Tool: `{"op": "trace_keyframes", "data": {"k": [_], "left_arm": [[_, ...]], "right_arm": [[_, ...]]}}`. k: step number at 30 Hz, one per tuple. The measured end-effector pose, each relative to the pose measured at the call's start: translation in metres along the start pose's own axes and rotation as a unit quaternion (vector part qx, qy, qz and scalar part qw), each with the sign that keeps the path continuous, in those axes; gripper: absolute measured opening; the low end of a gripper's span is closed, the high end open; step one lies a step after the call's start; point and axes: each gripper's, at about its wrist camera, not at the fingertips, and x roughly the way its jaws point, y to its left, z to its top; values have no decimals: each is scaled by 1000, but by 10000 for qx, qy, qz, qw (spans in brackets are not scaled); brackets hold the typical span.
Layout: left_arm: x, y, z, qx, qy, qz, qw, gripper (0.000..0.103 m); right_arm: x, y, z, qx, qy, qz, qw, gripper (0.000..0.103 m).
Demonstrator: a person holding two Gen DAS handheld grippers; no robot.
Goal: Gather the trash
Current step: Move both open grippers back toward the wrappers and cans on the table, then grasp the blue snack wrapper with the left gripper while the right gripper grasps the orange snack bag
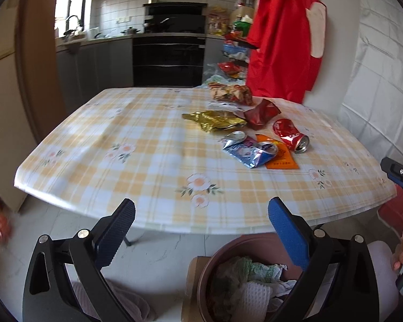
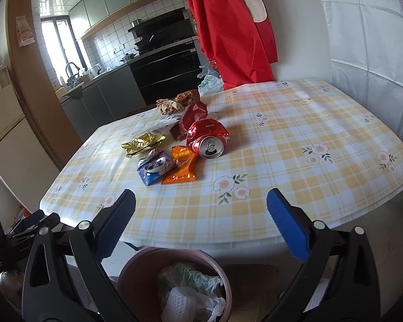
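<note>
Jaws stand wide apart and hold nothing on both tools: the left gripper (image 1: 201, 212) and the right gripper (image 2: 201, 204) each hang in front of the near edge of the table (image 2: 295, 139), over the floor, and touch nothing. Just below them, beside the table's edge, stands a brown waste bin (image 2: 133, 273) that already holds crumpled plastic bags and white netting, so some rubbish is in, though whether it came from this table cannot be told.

On the checked tablecloth the litter lies in one loose cluster, well apart from both tools. Nearest is a crushed blue can (image 2: 153, 169), touching an orange wrapper (image 2: 181, 166). Just behind these lies a crushed red cola can (image 2: 208, 139) on its side, its open top toward the right wrist camera. Farther back are a crumpled gold wrapper (image 2: 141, 145), a dark red wrapper (image 2: 193, 115) and a patterned snack bag (image 2: 178, 102) near the far edge.

By the look of it the table's part of the job is not begun: six pieces at least remain to be lifted and dropped in the bin.
</note>
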Motion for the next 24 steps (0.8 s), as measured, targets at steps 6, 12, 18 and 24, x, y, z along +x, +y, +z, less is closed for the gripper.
{"op": "trace_keyframes", "data": {"k": [6, 12, 18, 24], "left_arm": [[41, -28, 19, 593, 118, -159, 9980, 97], [85, -58, 37, 1091, 248, -501, 9925, 97], [138, -77, 52, 1149, 558, -858, 9881, 97], [181, -97, 56, 1491, 751, -925, 9816, 89]], "right_arm": [[19, -9, 9, 20, 59, -8, 10000, 97], [43, -23, 11, 133, 225, -15, 9997, 97], [72, -38, 12, 324, 371, -25, 9988, 97], [96, -49, 11, 561, 533, 17, 9970, 97]]}}
